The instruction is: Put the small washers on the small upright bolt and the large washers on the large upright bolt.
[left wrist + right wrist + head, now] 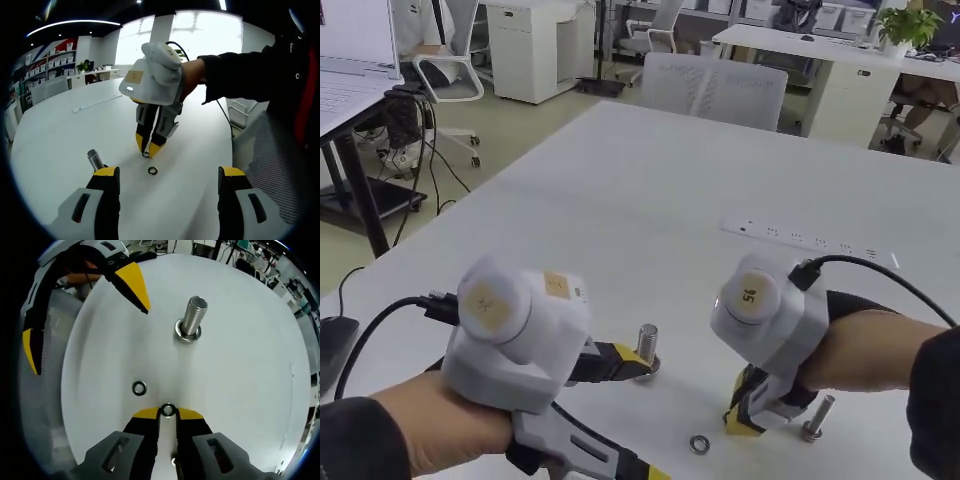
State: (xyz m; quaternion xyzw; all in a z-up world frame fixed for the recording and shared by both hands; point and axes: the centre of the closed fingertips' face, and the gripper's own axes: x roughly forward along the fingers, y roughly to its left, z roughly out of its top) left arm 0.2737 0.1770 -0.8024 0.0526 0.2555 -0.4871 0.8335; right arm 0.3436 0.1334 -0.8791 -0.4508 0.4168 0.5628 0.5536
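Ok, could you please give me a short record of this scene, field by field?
left gripper: open, empty, beside the large bolt
right gripper: shut on a small washer, low over the table
large bolt: upright
seated washer: around the large bolt's base
small bolt: standing close to the right gripper
loose washer: flat on the table, between the grippers

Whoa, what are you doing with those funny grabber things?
A person is sorting washers onto two upright bolts with a gripper in each hand. The right gripper is pinching a small washer. The left gripper is open beside the large bolt, which has a large washer around its base. A loose washer lies on the table.
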